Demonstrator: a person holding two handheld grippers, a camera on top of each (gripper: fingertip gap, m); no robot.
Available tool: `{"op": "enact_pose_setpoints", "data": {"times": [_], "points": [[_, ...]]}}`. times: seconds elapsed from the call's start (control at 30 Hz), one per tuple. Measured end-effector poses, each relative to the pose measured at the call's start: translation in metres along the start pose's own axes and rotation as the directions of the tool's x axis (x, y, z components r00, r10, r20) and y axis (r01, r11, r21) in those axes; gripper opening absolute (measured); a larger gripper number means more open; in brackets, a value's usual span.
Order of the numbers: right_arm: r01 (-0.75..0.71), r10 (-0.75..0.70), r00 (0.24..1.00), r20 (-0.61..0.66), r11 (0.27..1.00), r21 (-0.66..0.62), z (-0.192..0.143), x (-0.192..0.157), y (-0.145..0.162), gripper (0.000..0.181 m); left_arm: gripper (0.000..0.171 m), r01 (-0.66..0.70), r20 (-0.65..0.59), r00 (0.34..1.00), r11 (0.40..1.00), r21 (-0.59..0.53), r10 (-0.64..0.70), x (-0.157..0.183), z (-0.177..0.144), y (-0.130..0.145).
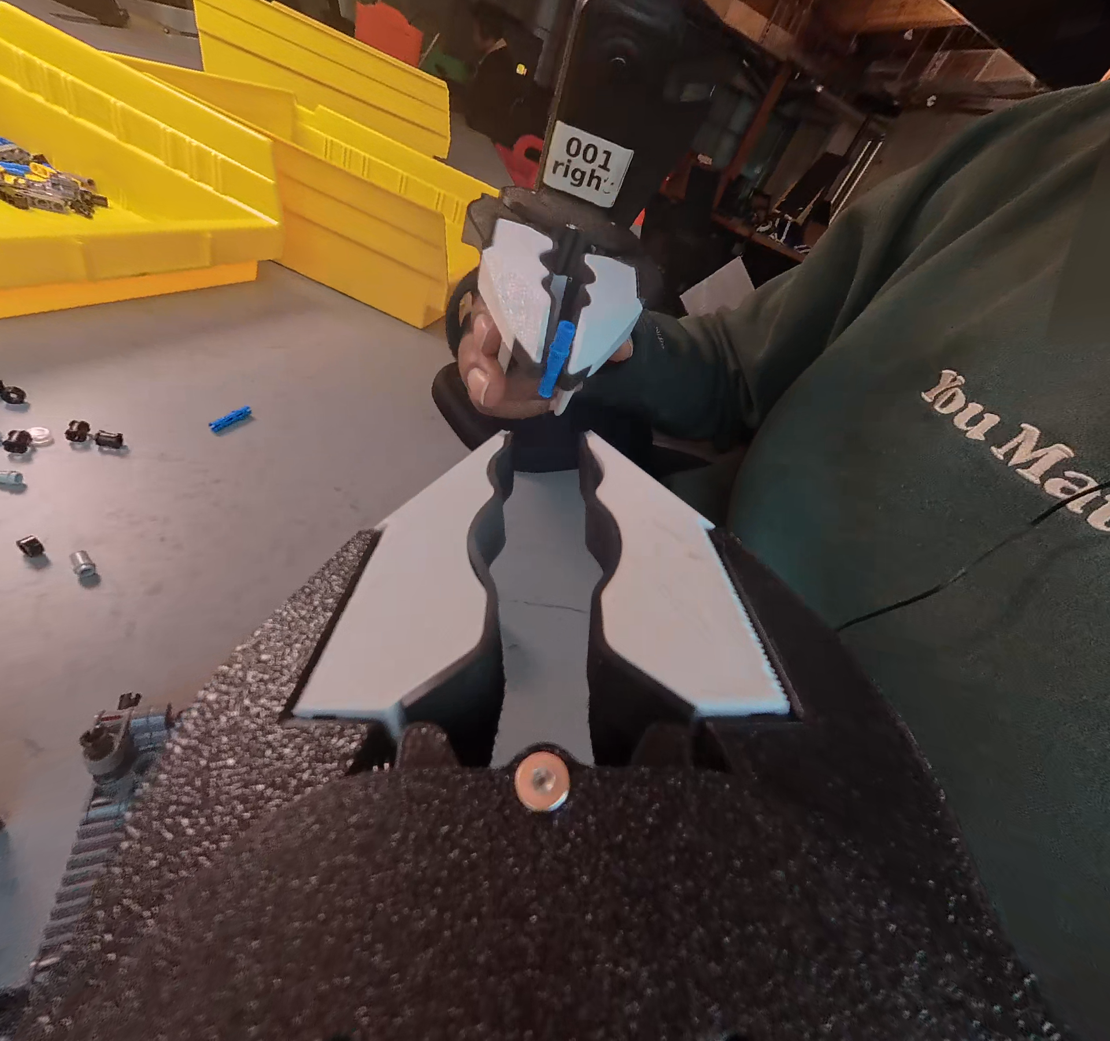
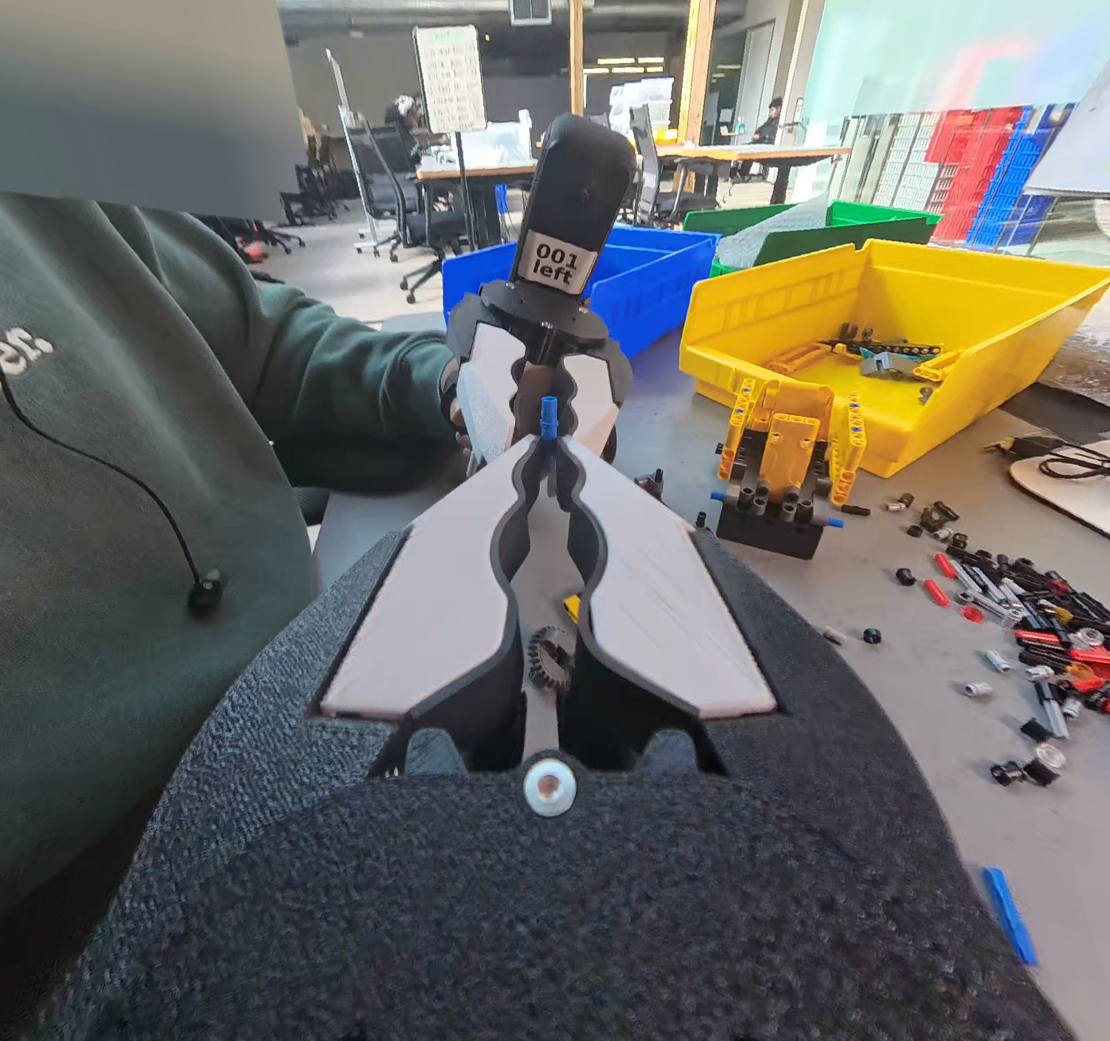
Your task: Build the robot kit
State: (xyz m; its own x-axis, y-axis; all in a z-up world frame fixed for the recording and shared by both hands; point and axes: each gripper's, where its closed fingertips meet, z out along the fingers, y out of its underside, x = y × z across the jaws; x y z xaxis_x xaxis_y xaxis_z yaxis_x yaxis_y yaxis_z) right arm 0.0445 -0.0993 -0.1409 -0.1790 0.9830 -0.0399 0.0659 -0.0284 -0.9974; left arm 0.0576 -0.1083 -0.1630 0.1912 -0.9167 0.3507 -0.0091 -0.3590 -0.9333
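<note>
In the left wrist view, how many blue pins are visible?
2. One small blue plastic pin is gripped in the right tongs; the other lies on the grey table. More may hide among the parts in the yellow plastic bin.

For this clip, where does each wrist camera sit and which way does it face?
Left wrist view: on the left gripper, open, facing the right gripper, the hand holding it, green sweatshirt, yellow bins.
Right wrist view: on the right gripper, facing the left gripper, sleeve, yellow model.
Shared: the blue pin pinched by the right gripper.
</note>
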Motion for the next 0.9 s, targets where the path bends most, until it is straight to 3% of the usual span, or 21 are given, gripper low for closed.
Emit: {"op": "enact_pose_setpoints", "data": {"times": [0.33,0.63,0.9], "points": [[-0.075,0.074,0.997,0.037,0.997,0.033,0.010,0.000,0.003,0.003,0.003,-0.053,0.056,0.997,0.998,0.021,0.052,-0.003,0.001,-0.005],[-0.082,0.082,0.996,0.047,0.997,0.004,0.011,0.000,0.008,0.003,0.002,-0.041,0.060,0.997,0.999,-0.035,0.043,-0.005,-0.001,0.000],[0.147,-0.126,0.986,0.109,0.965,-0.216,0.003,-0.006,0.030,0.014,0.000,-0.067,0.103,0.991,0.976,-0.210,0.090,-0.015,0.001,0.029]]}}
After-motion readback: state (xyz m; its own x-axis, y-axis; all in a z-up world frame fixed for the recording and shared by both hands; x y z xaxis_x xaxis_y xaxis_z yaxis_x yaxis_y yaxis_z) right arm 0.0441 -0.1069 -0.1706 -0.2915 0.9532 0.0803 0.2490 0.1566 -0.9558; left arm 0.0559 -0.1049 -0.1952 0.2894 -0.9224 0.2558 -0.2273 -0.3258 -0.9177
